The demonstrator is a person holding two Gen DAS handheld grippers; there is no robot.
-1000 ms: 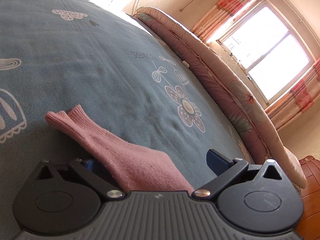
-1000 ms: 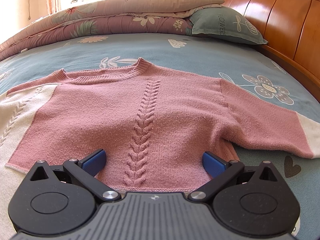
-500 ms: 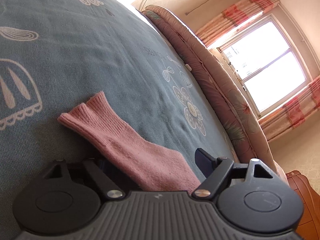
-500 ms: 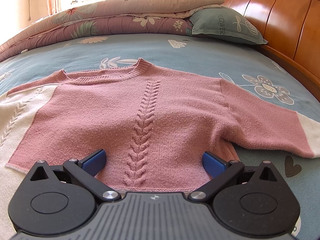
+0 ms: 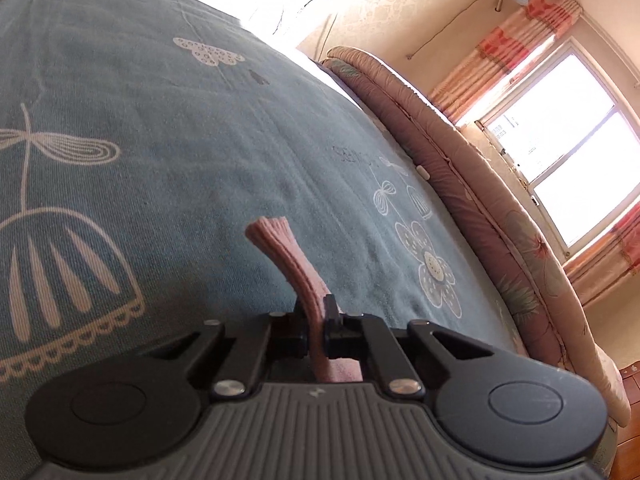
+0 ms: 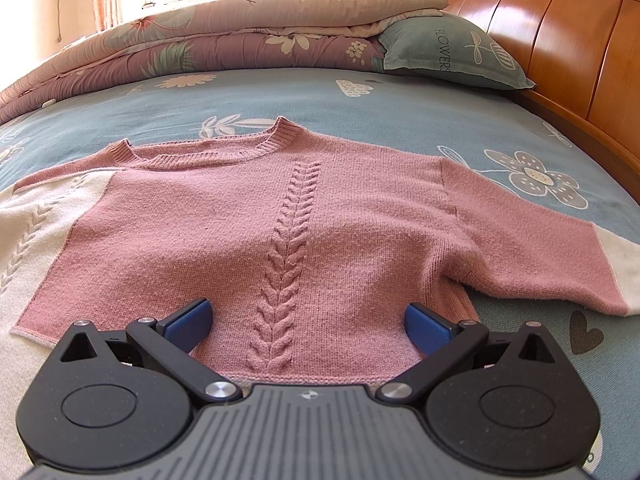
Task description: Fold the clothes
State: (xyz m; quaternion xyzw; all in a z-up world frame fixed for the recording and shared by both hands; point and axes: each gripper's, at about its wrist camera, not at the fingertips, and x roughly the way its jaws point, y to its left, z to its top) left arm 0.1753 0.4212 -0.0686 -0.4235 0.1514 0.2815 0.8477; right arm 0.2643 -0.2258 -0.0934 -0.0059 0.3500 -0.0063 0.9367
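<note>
A pink knit sweater [image 6: 280,236] with a cable braid down the middle and cream sleeve parts lies flat on the blue flowered bed sheet [image 6: 400,120]. My right gripper [image 6: 308,322] is open, its blue pads on either side of the braid at the sweater's bottom hem. My left gripper [image 5: 318,320] is shut on the pink ribbed sleeve cuff [image 5: 280,244], which sticks up between the jaws above the sheet [image 5: 160,160].
A folded floral quilt [image 6: 208,44] and a blue pillow [image 6: 452,52] lie at the far side of the bed. A wooden headboard [image 6: 560,48] stands at the right. A window with striped curtains [image 5: 560,152] is beyond the quilt [image 5: 480,184].
My left gripper has closed on the pink sleeve cuff, which now stands pinched between the jaws instead of lying flat. My right gripper and the sweater body have not moved.
</note>
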